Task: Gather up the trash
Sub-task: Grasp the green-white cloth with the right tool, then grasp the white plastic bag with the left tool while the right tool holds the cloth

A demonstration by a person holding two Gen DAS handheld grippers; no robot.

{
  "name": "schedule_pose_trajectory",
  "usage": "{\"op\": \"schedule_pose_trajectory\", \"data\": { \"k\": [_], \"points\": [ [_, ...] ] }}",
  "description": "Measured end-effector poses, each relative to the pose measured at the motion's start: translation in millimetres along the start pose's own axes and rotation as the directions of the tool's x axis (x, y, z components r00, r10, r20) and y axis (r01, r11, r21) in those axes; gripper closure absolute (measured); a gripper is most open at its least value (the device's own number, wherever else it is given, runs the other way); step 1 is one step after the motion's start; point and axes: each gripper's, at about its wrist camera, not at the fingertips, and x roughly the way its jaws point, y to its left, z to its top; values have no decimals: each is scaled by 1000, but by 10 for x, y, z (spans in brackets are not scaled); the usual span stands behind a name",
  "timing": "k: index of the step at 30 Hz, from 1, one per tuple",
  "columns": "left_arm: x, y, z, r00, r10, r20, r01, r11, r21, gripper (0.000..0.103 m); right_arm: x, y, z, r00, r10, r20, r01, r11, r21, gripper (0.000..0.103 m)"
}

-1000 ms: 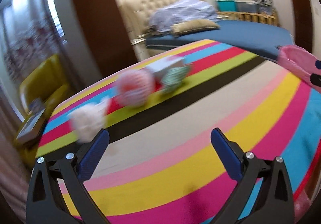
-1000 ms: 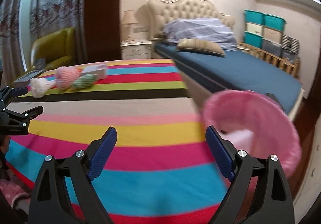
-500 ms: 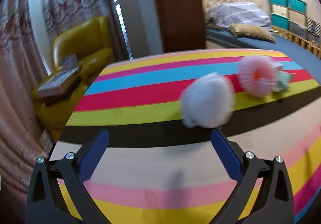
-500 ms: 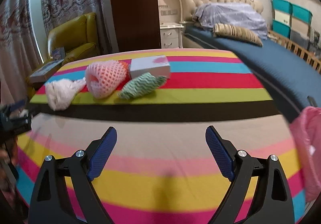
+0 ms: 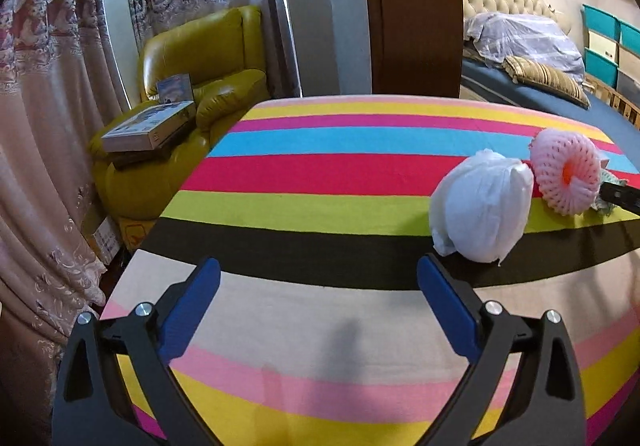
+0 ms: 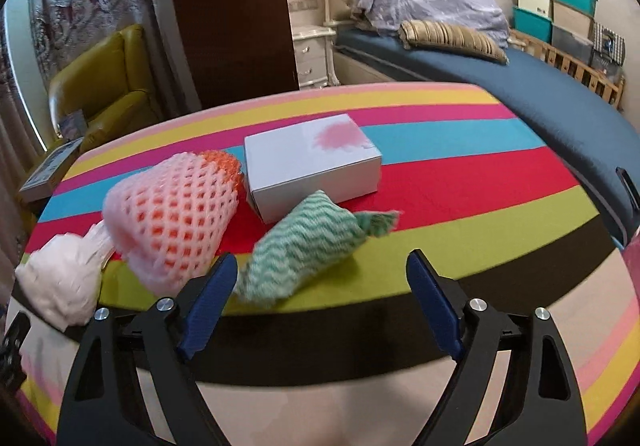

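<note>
On the striped table lie a crumpled white wad [image 5: 482, 206] [image 6: 60, 282], a pink foam fruit net [image 5: 566, 176] [image 6: 174, 224], a green zigzag cloth wad [image 6: 302, 248] and a white box [image 6: 312, 162]. My left gripper [image 5: 318, 274] stands open over the black stripe, the white wad just beyond its right finger. My right gripper [image 6: 320, 270] hovers in front of the green wad; its jaws are closing with nothing between the pads, and the wad lies just past the left fingertip. A tip of the right gripper shows at the right edge of the left wrist view.
A yellow armchair [image 5: 192, 66] with a flat box [image 5: 148, 128] stands off the table's left side. A blue bed [image 6: 520, 86] and a white nightstand [image 6: 314, 54] lie behind. A sliver of a pink bin [image 6: 632, 262] shows at the right edge.
Both grippers swung left across the table, away from the pink bin. The right gripper came close to the green wad and narrowed slightly. The left gripper settled beside the white wad.
</note>
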Motion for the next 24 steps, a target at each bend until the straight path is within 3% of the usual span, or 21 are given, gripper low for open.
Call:
{"op": "schedule_pose_trajectory", "data": {
  "k": [4, 9, 11, 17, 24],
  "points": [
    [-84, -44, -6, 999, 4, 38, -5, 1000, 13, 7, 181, 63, 92, 998, -43, -40, 43, 999, 0, 30],
    [-139, -118, -12, 998, 6, 64, -9, 999, 44, 7, 215, 74, 81, 998, -30, -62, 28, 999, -25, 55],
    [-131, -120, -10, 998, 1, 60, -4, 999, 43, 7, 121, 74, 13, 999, -7, -42, 5, 998, -55, 59],
    [-97, -106, -9, 999, -1, 49, 0, 999, 39, 7, -205, 96, -248, 999, 44, -24, -48, 982, -184, 62],
    [-60, -124, -14, 999, 0, 44, -3, 998, 61, 7, -484, -20, -477, 1000, 24, -3, -24, 970, -241, 62]
  ]
}}
